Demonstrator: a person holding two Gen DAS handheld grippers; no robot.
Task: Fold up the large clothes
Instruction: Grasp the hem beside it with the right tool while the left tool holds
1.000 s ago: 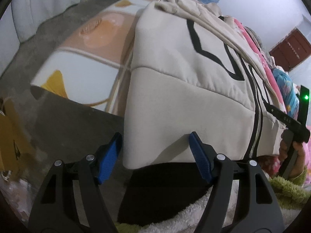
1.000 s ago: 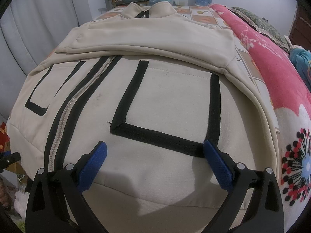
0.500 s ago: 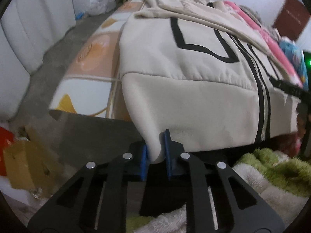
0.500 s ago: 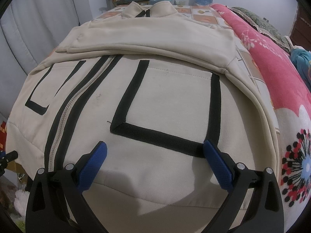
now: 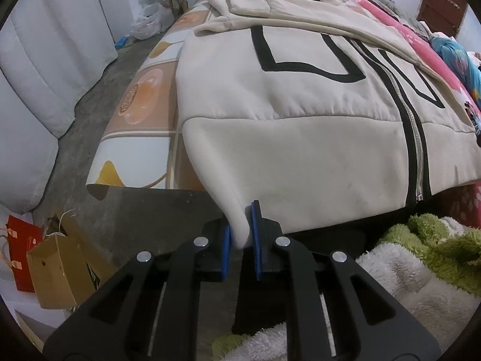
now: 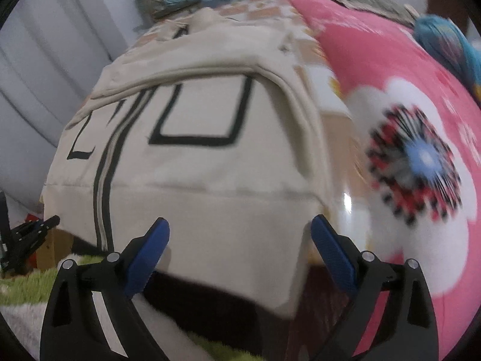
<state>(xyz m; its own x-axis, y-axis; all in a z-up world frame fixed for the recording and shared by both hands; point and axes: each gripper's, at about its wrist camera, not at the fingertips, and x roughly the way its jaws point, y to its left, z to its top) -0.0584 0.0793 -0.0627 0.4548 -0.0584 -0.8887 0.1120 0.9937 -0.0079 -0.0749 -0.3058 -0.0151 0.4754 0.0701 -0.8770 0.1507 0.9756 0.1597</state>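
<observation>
A cream zip-up jacket [image 5: 300, 120] with black stripes lies front-up on the bed, its hem hanging over the near edge. My left gripper [image 5: 242, 234] is shut on the hem's left corner, which is pinched between the blue pads. In the right wrist view, which is blurred, the same jacket [image 6: 210, 180] fills the middle. My right gripper [image 6: 240, 240] stands wide at the hem's right end. Its jaws are closing, with the hem between them and the pads not pressing on it. The left gripper [image 6: 30, 234] shows at the far left edge.
The bed has an orange-and-white patterned sheet [image 5: 144, 114] and a pink flowered blanket [image 6: 405, 90] along its right side. A green and white fluffy rug [image 5: 436, 246] lies below the hem. Paper bags [image 5: 57, 270] stand on the concrete floor at left, by white curtains [image 5: 39, 75].
The left gripper closed on the hem's corner and rolled a little. The right gripper drew back from over the jacket's front to the hem's right end, and its jaws began to narrow.
</observation>
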